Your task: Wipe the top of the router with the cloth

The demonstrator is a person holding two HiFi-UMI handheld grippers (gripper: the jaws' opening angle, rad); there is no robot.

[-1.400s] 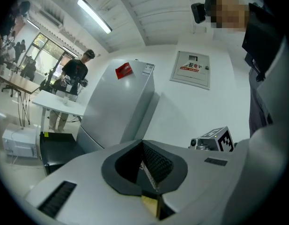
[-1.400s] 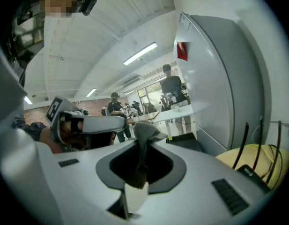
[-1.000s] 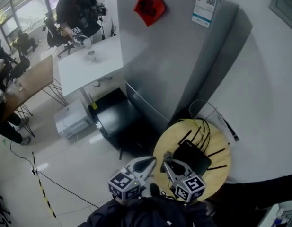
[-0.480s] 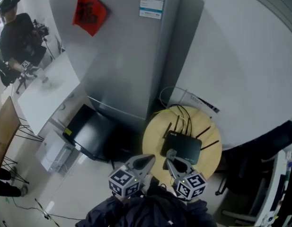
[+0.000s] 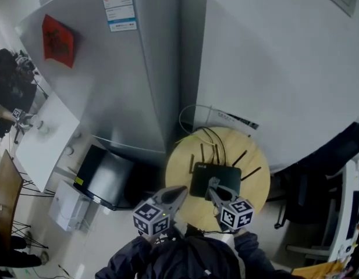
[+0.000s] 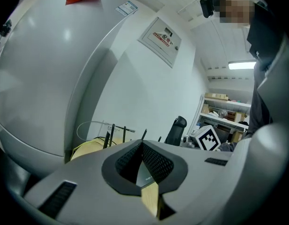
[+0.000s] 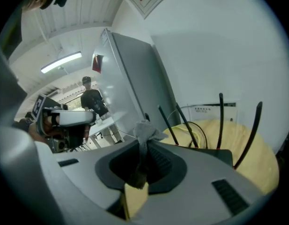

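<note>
A black router (image 5: 215, 179) with several upright antennas sits on a small round wooden table (image 5: 255, 176). My right gripper (image 5: 213, 185) hovers over the router's near edge, shut on a small grey cloth (image 7: 145, 131) that sticks up from between its jaws. In the right gripper view the router (image 7: 218, 154) lies just beyond the jaws on the table (image 7: 259, 168). My left gripper (image 5: 180, 192) hangs off the table's left edge, shut with nothing in it. Past the left gripper (image 6: 142, 145), the left gripper view shows only the router's antennas (image 6: 112, 133).
A tall grey refrigerator (image 5: 141, 68) stands behind the table against a white wall. Yellow and white cables (image 5: 194, 133) loop at the table's back. A black cabinet (image 5: 106, 176) sits on the floor to the left, a dark office chair (image 5: 307, 199) to the right.
The head view has swung, so the table and router now lie straight ahead and closer. Both grippers keep their spots in the frame; the right one now reaches over the router's near edge.
</note>
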